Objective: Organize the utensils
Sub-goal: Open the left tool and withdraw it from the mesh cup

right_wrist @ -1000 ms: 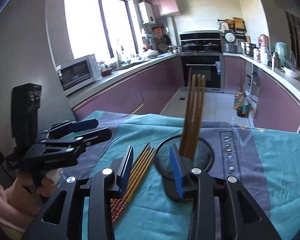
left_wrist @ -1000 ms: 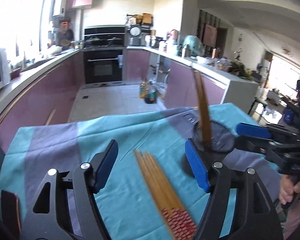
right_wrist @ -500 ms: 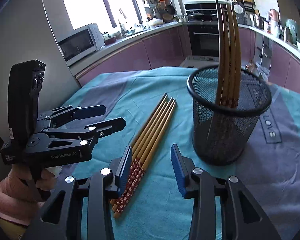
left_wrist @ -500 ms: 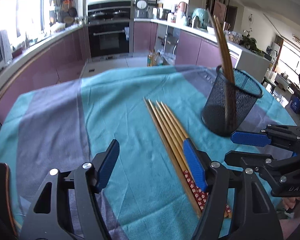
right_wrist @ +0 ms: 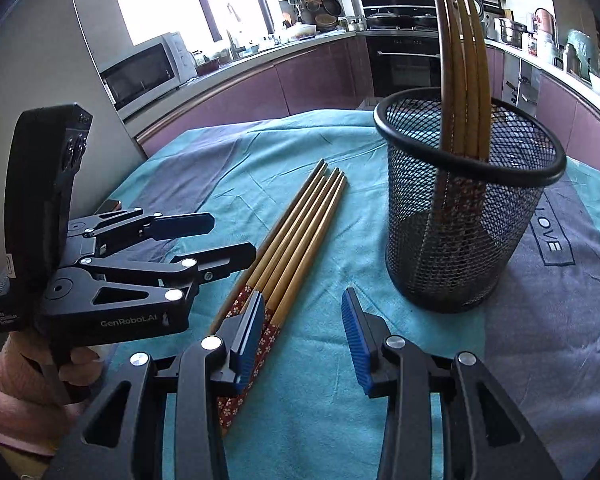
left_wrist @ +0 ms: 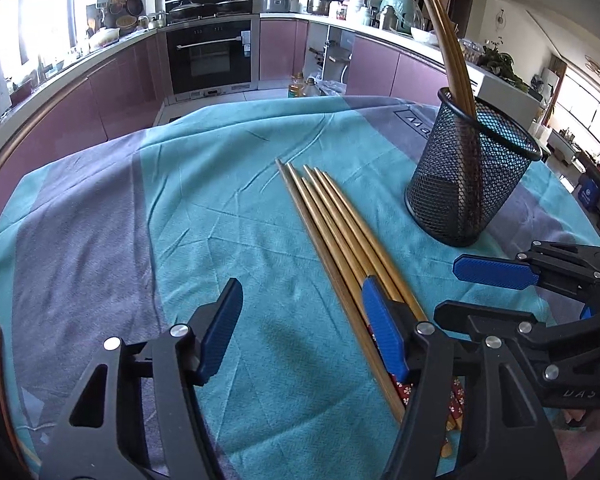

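My left gripper has just been narrowing on nothing, the right gripper hangs half-open and empty, and both crowd the loose chopsticks at 6 o'clock of the mesh cup, so honestly I could scatter them.

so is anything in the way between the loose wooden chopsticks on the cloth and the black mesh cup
Nothing visible stands between them. The loose wooden chopsticks with red patterned ends lie flat on the teal cloth beside the black wire-mesh cup, with only bare cloth between. The cup's mouth is open, holding four upright chopsticks at one side.
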The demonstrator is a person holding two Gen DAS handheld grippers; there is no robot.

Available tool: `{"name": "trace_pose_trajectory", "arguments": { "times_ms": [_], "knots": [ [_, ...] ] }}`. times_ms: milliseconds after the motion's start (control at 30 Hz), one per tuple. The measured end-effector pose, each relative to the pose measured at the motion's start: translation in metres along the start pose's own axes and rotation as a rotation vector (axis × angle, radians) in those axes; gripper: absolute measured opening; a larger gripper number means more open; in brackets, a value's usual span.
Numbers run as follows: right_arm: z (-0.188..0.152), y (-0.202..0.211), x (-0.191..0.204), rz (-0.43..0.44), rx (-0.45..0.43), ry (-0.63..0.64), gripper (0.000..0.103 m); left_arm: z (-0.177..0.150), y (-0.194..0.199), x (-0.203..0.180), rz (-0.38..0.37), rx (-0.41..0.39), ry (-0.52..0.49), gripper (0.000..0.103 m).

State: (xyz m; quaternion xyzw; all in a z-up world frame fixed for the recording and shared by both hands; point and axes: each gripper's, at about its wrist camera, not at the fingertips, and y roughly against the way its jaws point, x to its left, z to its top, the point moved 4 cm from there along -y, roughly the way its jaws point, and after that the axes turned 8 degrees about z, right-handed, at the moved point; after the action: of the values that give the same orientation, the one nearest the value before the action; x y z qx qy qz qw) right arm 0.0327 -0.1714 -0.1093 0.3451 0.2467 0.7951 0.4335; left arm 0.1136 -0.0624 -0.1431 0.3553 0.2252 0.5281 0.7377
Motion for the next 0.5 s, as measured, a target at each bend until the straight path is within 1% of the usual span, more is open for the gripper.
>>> {"name": "trace_pose_trajectory", "arguments": {
  "times_ms": [200, 500],
  "knots": [
    [0.001, -0.005, 0.0, -0.003, 0.007, 0.005, 0.038, 0.0, -0.01, 0.0, 0.002, 0.025, 0.009, 0.059],
    [0.001, -0.014, 0.002, -0.013, 0.021, 0.014, 0.038, 0.003, -0.015, -0.006, 0.003, 0.023, -0.003, 0.059]
  ]
}}
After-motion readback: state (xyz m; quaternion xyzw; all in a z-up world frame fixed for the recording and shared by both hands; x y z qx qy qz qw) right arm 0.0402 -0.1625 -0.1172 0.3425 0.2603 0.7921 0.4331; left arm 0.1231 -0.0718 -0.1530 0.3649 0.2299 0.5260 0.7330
